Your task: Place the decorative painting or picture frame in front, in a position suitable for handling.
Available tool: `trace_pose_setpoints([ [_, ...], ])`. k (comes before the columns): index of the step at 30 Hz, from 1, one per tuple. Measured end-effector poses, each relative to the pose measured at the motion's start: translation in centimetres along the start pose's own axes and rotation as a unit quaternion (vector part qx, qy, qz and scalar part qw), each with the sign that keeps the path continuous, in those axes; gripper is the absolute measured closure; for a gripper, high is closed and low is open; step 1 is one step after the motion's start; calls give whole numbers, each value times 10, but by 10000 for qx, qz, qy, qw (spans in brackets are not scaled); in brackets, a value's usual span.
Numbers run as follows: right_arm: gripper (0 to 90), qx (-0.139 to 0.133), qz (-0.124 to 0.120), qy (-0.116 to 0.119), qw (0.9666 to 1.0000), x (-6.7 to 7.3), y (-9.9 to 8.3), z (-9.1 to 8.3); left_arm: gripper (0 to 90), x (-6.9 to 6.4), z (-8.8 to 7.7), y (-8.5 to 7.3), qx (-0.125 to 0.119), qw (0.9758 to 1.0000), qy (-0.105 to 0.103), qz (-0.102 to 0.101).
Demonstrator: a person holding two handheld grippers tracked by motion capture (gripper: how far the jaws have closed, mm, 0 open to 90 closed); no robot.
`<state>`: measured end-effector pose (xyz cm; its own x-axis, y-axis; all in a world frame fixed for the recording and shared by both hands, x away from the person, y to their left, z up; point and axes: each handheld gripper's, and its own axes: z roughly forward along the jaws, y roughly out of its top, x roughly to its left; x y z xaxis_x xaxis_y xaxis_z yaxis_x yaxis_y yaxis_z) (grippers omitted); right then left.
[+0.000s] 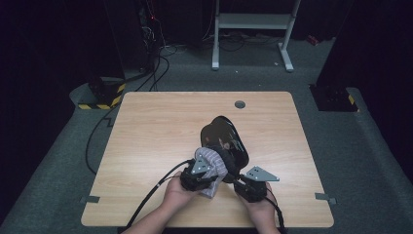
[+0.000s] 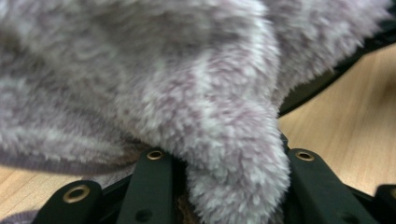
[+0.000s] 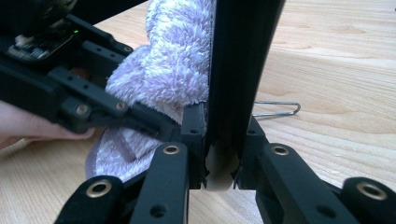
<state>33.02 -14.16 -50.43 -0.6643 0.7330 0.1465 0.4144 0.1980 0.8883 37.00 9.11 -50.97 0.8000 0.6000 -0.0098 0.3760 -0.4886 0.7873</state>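
High view: on the wooden desk (image 1: pixel 160 126) a glossy black dish (image 1: pixel 225 141) is propped up on edge near the person's side, and a fluffy lilac cloth (image 1: pixel 210 163) lies draped over its near rim. The left hand-held gripper (image 1: pixel 197 178) has its jaws closed on a fold of that cloth (image 2: pixel 233 154), as its own camera shows the pile bunched tight between them. The right hand-held gripper (image 1: pixel 251 187) clamps the rim of the dish; in the right gripper view the dark edge (image 3: pixel 243 70) stands upright between the pads, with a pale bit wedged at the bottom of the gap. A thin wire clip (image 3: pixel 278 108) lies on the desk behind.

The work looks like wiping the dish, and it seems under way: the cloth touches only the near part, so most of the surface is probably left to do.
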Motion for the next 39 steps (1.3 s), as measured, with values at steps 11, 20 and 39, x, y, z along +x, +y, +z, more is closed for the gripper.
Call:
trace_pose_setpoints([
  [11,781,3,28,-26,10000,0,0,0,659,51,-4,4,-71,9971,641,-397],
  [20,784,8,-30,28,10000,-1,0,1,659,84,-18,1,-181,9909,1043,-832],
  [39,782,-10,-34,3,10000,0,0,1,653,72,-43,-8,-507,9926,838,-712],
])
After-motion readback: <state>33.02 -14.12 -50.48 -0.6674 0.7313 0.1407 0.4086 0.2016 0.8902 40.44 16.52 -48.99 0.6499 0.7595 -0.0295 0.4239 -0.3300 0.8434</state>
